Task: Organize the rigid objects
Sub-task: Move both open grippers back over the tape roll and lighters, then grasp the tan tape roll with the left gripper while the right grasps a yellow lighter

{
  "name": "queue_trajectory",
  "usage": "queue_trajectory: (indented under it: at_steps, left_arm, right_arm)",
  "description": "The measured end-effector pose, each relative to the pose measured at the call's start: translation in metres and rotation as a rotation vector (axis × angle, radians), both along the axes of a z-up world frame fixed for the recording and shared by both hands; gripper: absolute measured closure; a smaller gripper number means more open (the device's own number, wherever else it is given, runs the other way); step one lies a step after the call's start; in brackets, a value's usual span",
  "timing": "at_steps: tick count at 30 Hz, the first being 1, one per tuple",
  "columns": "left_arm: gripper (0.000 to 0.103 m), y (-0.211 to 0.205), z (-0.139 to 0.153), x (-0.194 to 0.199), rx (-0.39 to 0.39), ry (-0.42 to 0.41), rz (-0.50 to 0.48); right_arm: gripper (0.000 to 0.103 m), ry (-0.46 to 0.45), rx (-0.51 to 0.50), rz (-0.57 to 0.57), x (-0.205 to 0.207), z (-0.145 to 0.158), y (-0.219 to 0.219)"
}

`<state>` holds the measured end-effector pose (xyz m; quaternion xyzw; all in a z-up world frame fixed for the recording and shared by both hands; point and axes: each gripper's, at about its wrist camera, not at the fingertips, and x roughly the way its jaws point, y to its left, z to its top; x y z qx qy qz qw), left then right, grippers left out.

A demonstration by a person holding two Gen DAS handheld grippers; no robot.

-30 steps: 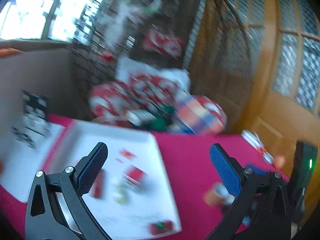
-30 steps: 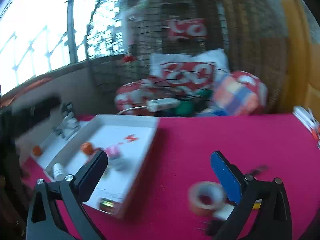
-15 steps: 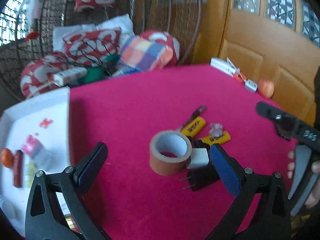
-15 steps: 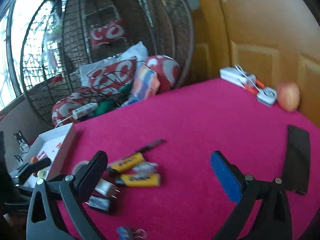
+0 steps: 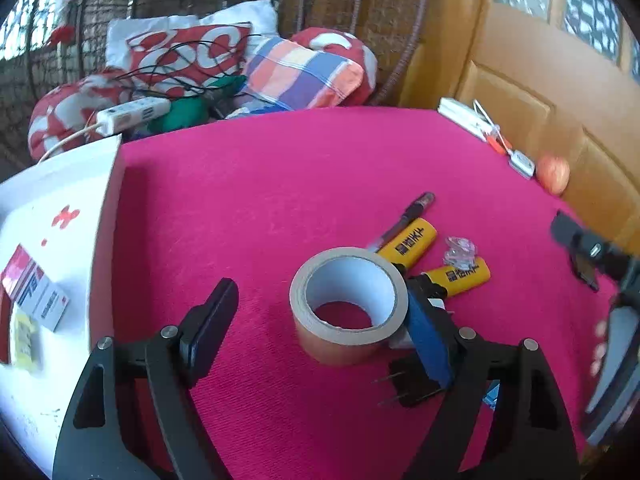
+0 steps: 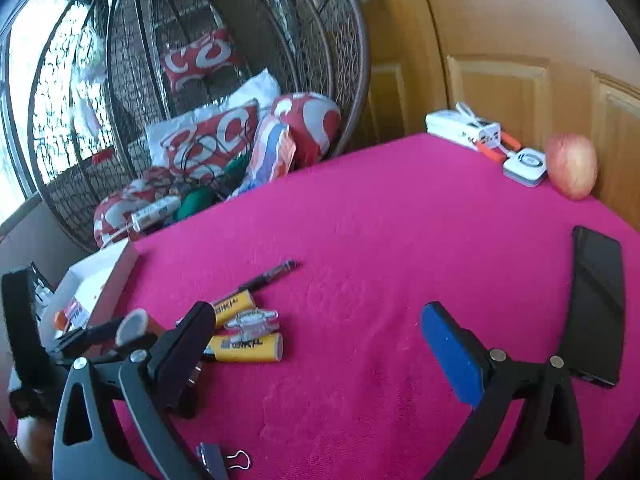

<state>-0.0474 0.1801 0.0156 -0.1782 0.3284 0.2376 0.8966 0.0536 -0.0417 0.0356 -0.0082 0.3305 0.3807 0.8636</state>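
- Left wrist view: the left claw [image 5: 320, 312] stands over the pink worktop [image 5: 260, 200] with its jaws apart, and they have just been closing in a little. The roll of brown tape [image 5: 347, 304] sits between them. The blue right pad is just at the roll's side, though I cannot tell if it touches, and the black left pad is clear of it.
- Just behind the roll lie two yellow lighters [image 5: 412, 242], a dark pen [image 5: 404, 220] and a small clear clip [image 5: 459, 252], close together. A black plug [image 5: 404, 384] with bare prongs lies just beside the roll, under the blue pad.
- On the left a white tray [image 5: 102, 200] holds a small red-and-white box [image 5: 34, 292].
- At the far right edge the other claw shows, blurred.
- Right wrist view: the right claw [image 6: 316, 340] hangs wide open over the worktop with nothing between its pads.
- The lighters [image 6: 244, 347], clip and pen [image 6: 268, 276] lie just beyond its black left pad, and the tape roll [image 6: 134, 322] is farther left near the tray [image 6: 100, 272].
- A black phone [image 6: 596, 304] lies flat to the right. A binder clip [image 6: 218, 460] lies at the bottom edge.
- An apple [image 6: 572, 171] rests at the far edge, beside a white charger [image 6: 526, 166].
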Motion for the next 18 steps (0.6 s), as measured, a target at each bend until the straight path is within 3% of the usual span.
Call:
queue_trajectory:
  at_steps: [3, 5, 8, 18]
  left_arm:
    - [0.025, -0.004, 0.006, -0.003, 0.036, -0.005, 0.012]
    - [0.034, -0.008, 0.01, -0.004, 0.066, -0.004, 0.017]
    - [0.035, -0.014, 0.013, -0.004, 0.116, 0.012, 0.017]
    - [0.035, -0.011, -0.001, 0.008, 0.065, 0.026, -0.023]
  right_arm:
    - [0.0, 0.051, -0.063, 0.051, 0.001, -0.012, 0.015]
    - [0.0, 0.079, -0.098, 0.09, -0.001, -0.018, 0.025]
    - [0.0, 0.112, -0.112, 0.139, -0.008, -0.021, 0.04]
    - [0.0, 0.132, -0.211, 0.143, -0.001, -0.034, 0.074]
